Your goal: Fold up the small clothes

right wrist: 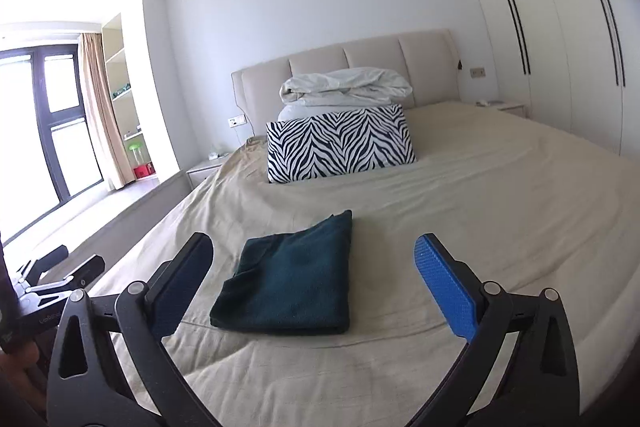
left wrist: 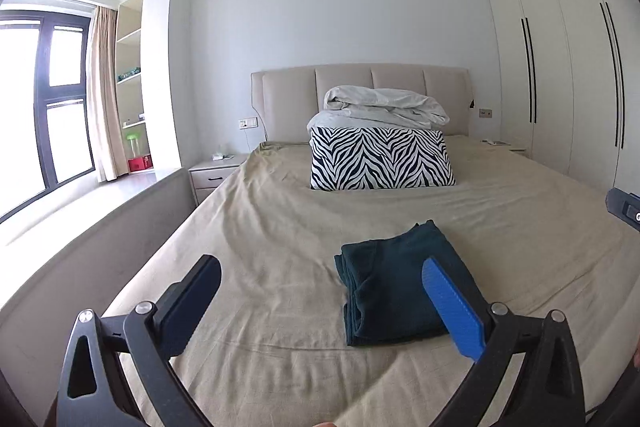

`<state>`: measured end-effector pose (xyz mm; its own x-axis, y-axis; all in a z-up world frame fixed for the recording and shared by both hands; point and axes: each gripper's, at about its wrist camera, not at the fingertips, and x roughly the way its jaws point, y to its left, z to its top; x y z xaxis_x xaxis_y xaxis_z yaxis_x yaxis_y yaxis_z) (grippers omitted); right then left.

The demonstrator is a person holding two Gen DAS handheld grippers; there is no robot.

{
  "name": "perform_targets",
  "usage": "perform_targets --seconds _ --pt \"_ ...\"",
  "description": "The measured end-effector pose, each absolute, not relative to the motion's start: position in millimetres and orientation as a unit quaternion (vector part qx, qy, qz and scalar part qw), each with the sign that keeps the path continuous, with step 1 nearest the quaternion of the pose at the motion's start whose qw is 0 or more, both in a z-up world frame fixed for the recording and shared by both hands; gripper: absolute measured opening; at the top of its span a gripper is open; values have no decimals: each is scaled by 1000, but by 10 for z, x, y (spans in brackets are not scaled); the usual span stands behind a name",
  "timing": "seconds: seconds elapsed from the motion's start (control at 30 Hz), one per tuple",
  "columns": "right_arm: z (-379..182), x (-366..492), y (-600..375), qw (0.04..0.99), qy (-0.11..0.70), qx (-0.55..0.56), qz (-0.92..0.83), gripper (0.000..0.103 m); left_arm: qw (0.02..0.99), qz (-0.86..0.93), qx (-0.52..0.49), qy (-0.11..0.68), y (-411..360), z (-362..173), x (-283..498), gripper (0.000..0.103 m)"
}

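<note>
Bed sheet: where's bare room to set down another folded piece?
Bare sheet lies right of the folded teal garment, and between it and the zebra pillow. Also left of the garment toward the bed edge. The head end is crowded: pillow and heaped duvet.

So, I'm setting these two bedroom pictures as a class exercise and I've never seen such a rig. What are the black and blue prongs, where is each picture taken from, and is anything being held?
The prongs are the two fingers of a hand-held gripper; a person carries one in each hand, with no robot arm. Each picture comes from a wide-angle camera on one gripper, looking forward along its fingers. One view shows the left gripper, the other the right gripper. Both stand wide open and hold nothing. On the beige bed sheet lies a dark green garment, already folded into a neat rectangle. Further back are a zebra-striped pillow and a bundled white duvet against the headboard.
</note>
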<state>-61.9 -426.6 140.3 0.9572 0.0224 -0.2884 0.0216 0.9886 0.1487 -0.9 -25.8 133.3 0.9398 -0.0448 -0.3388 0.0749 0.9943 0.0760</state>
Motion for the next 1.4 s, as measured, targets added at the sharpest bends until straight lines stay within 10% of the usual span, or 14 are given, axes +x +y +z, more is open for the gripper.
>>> perform_targets --seconds 1.4 --pt "417 -364 -3760 947 318 32 -40 103 942 -11 9 335 -220 272 408 103"
